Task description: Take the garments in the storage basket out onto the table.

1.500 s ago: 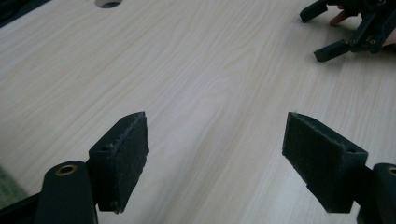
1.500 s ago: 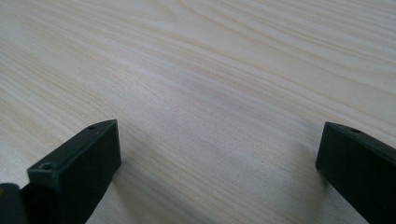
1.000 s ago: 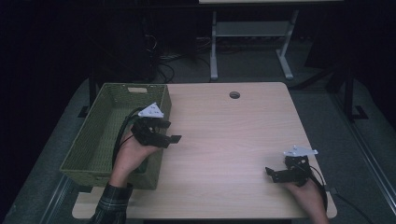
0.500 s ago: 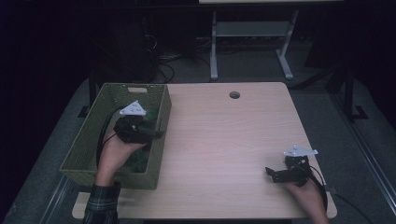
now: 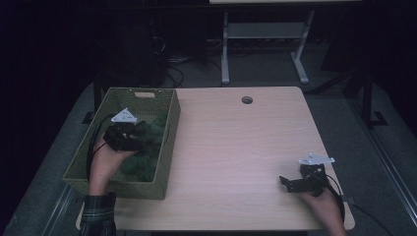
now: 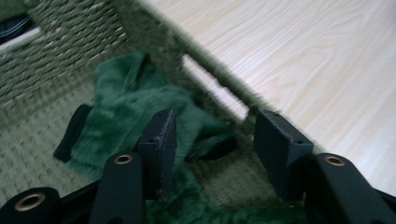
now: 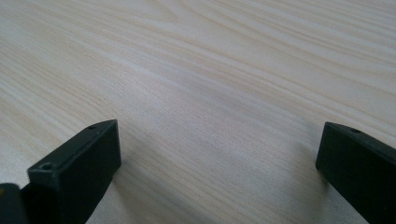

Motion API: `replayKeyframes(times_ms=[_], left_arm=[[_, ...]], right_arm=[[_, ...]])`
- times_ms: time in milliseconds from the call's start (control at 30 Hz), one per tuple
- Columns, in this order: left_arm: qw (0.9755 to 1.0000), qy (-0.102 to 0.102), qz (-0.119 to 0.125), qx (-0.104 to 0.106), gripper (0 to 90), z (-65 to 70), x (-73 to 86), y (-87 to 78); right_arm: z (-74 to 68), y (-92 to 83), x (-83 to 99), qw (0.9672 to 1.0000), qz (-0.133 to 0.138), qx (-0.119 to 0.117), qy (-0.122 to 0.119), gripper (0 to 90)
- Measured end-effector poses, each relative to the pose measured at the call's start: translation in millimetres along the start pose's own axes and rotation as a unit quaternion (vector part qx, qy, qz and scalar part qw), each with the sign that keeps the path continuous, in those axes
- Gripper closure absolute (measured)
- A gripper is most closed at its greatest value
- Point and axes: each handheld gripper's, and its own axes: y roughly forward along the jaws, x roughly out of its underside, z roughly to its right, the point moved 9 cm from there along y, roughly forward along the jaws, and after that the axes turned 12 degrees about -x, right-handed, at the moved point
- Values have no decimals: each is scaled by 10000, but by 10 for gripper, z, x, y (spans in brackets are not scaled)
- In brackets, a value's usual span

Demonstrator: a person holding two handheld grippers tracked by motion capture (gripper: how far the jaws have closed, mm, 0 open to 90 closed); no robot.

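Note:
A woven olive basket [image 5: 168, 142] stands on the left part of the table and holds a crumpled dark green cloth [image 5: 150, 147]. My left gripper [image 5: 141, 134] hovers inside the basket, just above the cloth [image 6: 126, 102]. In the left gripper view its jaws [image 6: 217, 140] stand apart and have just been closing; nothing is pinched between them, and the cloth and basket floor lie beyond. My right gripper [image 5: 286, 184] rests on the table near its front right corner. Its jaws [image 7: 215, 158] are wide open over bare wood.
The light wood table [image 5: 236, 147] has a round cable hole [image 5: 247, 100] at the back. The basket's right wall [image 6: 205, 79] is close to the left gripper's right jaw. A white desk frame [image 5: 260, 44] stands on the dark floor behind.
The left hand has moved left from over the basket's right wall into the basket and slightly down, over the green cloth. Its jaws have narrowed. The right hand has stayed still.

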Motion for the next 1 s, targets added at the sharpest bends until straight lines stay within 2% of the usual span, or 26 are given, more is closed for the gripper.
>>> replayKeyframes(times_ms=[100,233,300,433,500,800,867,1000], left_arm=[[9999,-23,-129,-51,475,-32,58,90],[9996,41,-261,-91,475,-61,116,173],[9989,8,-420,-212,462,-113,168,260],[9983,42,-539,-221,462,-124,222,323],[9968,64,-743,-303,457,-165,281,385],[9945,-25,-1001,-301,424,-208,409,485],[9928,-5,-1154,-314,424,-209,462,524],[9912,13,-1283,-316,441,-212,500,555]], right_arm=[[0,0,0,10000,0,-1,1,0],[0,0,0,10000,0,-3,1,0],[0,0,0,10000,-1,0,0,0],[0,0,0,10000,1,-2,1,0],[0,0,0,10000,-1,-1,0,0],[4,1,-3,10000,1,6,9,0],[3,1,-2,10000,1,6,11,0],[4,1,-2,10000,0,5,7,0]])
